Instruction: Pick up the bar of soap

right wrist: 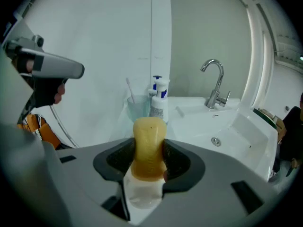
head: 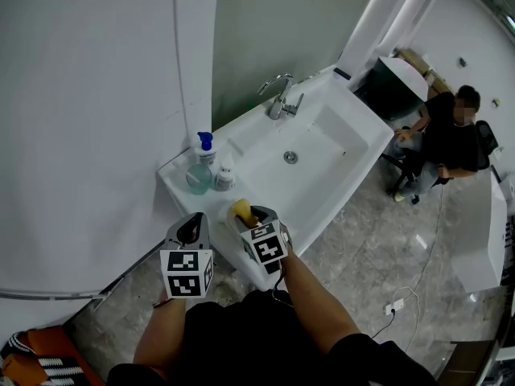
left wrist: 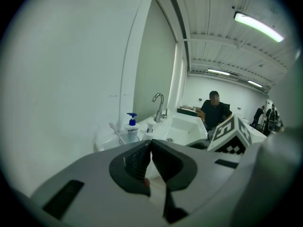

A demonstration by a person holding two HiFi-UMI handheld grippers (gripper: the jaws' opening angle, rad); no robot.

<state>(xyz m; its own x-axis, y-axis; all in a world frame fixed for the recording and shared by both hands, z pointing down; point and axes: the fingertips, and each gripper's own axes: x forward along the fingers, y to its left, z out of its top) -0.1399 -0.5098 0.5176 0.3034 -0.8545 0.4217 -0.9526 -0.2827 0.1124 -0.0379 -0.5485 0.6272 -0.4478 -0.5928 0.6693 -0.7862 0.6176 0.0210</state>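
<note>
I have the right gripper (head: pixel 259 225) at lower centre of frame, jaws clamped on the yellow bar of soap (right wrist: pixel 149 145), soap upright, near the sink's (head: pixel 354 153) front corner, left gripper (left wrist: pixel 150 161) beside it, jaws pressed together, empty

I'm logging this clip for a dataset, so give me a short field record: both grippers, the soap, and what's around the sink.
right gripper: shut on the amber bar of soap, which stands lengthwise between the jaws
left gripper: shut, nothing held
sink: white rectangular basin, chrome tap behind it
sink corner: blue-pump dispenser bottle, clear tumbler
background: seated person in dark clothes
</note>
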